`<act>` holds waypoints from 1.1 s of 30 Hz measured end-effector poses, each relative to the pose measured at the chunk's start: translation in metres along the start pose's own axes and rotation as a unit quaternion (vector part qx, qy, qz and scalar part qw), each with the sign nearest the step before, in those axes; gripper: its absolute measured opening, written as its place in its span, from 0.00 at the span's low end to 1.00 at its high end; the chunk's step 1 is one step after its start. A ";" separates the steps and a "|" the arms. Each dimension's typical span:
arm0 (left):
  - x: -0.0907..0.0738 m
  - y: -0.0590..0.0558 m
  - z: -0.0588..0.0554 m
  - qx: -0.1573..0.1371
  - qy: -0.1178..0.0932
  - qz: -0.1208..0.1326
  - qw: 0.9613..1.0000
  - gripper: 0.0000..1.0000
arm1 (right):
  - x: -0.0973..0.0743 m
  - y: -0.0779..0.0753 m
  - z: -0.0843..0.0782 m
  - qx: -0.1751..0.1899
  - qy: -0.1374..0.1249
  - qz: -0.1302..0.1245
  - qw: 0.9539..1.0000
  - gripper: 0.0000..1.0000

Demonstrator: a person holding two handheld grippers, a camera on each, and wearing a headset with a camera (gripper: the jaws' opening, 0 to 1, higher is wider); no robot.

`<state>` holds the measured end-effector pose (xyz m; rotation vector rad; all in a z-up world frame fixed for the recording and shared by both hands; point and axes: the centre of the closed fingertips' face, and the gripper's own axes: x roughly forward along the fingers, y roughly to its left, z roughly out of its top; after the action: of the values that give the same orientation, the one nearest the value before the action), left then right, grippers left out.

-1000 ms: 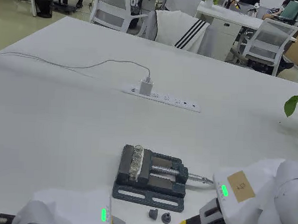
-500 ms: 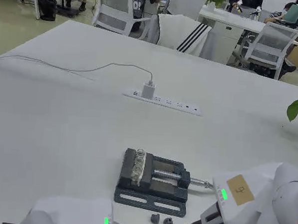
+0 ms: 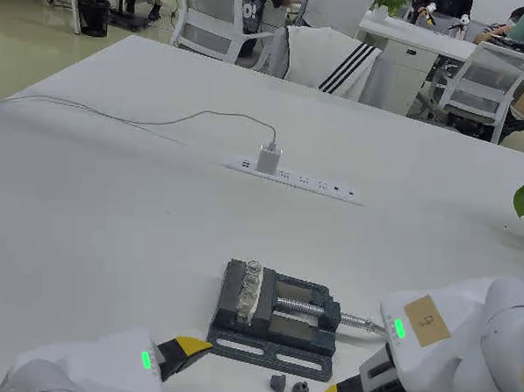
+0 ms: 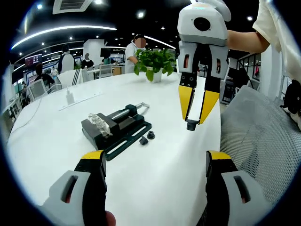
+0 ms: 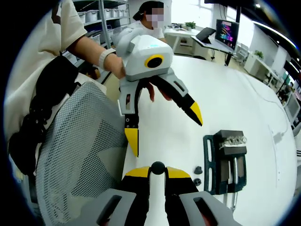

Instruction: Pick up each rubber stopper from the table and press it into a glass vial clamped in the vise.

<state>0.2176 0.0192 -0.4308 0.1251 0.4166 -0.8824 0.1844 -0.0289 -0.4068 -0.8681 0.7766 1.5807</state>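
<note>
Black rubber stopper (image 5: 157, 168) sits pinched btwn the yellow tips of the right gripper (image 5: 157, 174), jaws narrow and clamped on it, held up off the white table (image 3: 111, 232) at the near right of the vise (image 3: 277, 321). Left gripper (image 4: 155, 157) is spread wide w/ nothing btwn its jaws, low at the near left of the vise, yellow tip just short of the base. Vise lies flat mid-table, handle pointing right. Row of glass vials (image 3: 252, 288) stands upright, clamped in its jaws toward the left end. Two loose stoppers (image 3: 277, 384) lie close together on the table, just beside the near edge of the vise base. Farther back a power strip (image 3: 311, 181) w/ a white charger (image 3: 270, 157) plugged in; its cable (image 3: 143, 119) runs off left.
</note>
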 end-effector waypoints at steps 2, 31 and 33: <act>-0.003 0.005 -0.001 -0.002 -0.004 0.014 1.000 0.94 | 0.000 -0.002 -0.002 -0.005 0.006 -0.002 1.000 0.07; -0.025 0.022 -0.012 -0.042 -0.016 0.073 0.996 0.99 | -0.001 -0.068 0.013 -0.073 0.078 0.024 0.994 0.07; -0.025 0.022 -0.013 -0.043 -0.016 0.072 0.996 0.99 | -0.001 -0.075 0.014 -0.080 0.087 0.026 0.993 0.07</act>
<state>0.2171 0.0547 -0.4342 0.0613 0.4094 -0.7227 0.2564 -0.0054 -0.4013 -1.1206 0.8089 1.6458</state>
